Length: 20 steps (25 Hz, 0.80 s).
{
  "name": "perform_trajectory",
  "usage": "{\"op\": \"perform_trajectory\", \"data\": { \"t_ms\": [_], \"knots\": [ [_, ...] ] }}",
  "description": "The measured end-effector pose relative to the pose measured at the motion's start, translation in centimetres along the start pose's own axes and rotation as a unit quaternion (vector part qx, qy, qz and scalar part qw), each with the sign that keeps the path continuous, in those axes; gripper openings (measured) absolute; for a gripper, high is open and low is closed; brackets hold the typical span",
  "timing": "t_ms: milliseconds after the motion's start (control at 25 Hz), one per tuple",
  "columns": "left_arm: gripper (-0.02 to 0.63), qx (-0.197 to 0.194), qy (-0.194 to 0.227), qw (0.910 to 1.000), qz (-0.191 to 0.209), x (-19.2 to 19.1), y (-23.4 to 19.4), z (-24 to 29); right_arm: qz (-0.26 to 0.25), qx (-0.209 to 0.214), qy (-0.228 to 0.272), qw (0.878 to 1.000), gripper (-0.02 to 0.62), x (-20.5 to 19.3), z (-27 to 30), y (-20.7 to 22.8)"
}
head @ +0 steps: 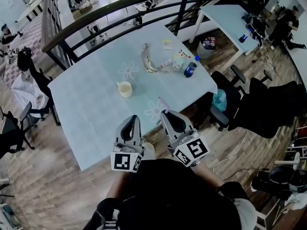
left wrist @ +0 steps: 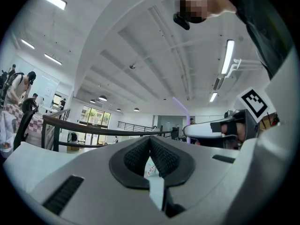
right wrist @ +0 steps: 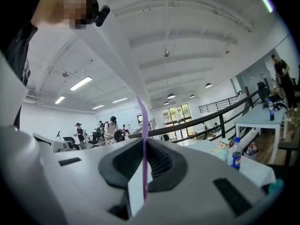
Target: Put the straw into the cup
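A white cup [head: 125,89] stands on the pale blue table [head: 86,104], ahead of both grippers. My right gripper [head: 168,113] is held over the table's near edge, shut on a thin purple straw [head: 163,103] that sticks out past its tips. In the right gripper view the straw [right wrist: 142,121] rises straight up from between the closed pads. My left gripper [head: 132,119] sits just left of it, jaws shut, with a small white printed paper scrap [left wrist: 150,167] pinched between the pads. The left gripper view also catches the straw [left wrist: 181,108] above the right gripper.
A blue-labelled bottle [head: 190,68], a small figurine [head: 178,59] and a strap-like item [head: 152,63] lie at the table's far right. A dark railing [head: 120,4] runs behind the table. Office chairs [head: 240,95] stand to the right, another chair [head: 19,123] to the left.
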<state>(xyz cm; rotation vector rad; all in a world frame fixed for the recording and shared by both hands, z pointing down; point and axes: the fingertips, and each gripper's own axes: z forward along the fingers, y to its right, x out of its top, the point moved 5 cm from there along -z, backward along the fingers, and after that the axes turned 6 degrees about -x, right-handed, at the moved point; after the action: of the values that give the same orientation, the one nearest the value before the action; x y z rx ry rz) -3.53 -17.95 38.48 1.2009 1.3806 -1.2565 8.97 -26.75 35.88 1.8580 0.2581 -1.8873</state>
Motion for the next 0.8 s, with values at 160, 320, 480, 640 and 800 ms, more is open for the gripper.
{"op": "perform_trajectory", "data": {
  "t_ms": [160, 320, 480, 640, 800],
  "knots": [
    [0.012, 0.007, 0.001, 1.0000, -0.001, 0.3, -2.7, 1.8, -0.007, 0.015, -0.001, 1.000, 0.029, 0.7, 3.9, 0.1],
    [0.014, 0.016, 0.003, 0.9999, 0.002, 0.4, -5.2, 3.1, -0.013, 0.031, 0.001, 0.999, 0.029, 1.1, 7.7, 0.2],
    [0.014, 0.037, 0.010, 0.9992, 0.008, 0.6, -8.0, 3.7, -0.022, 0.048, 0.002, 0.999, 0.029, 1.1, 11.2, 0.0],
    [0.014, 0.054, 0.012, 0.9984, 0.016, 0.5, -9.8, 3.9, -0.030, 0.066, -0.001, 0.997, 0.029, 0.9, 13.7, -0.4],
    [0.012, 0.066, 0.015, 0.9974, 0.025, 0.4, -11.2, 4.0, -0.028, 0.081, -0.008, 0.996, 0.029, 0.3, 15.8, -0.9]
  ]
}}
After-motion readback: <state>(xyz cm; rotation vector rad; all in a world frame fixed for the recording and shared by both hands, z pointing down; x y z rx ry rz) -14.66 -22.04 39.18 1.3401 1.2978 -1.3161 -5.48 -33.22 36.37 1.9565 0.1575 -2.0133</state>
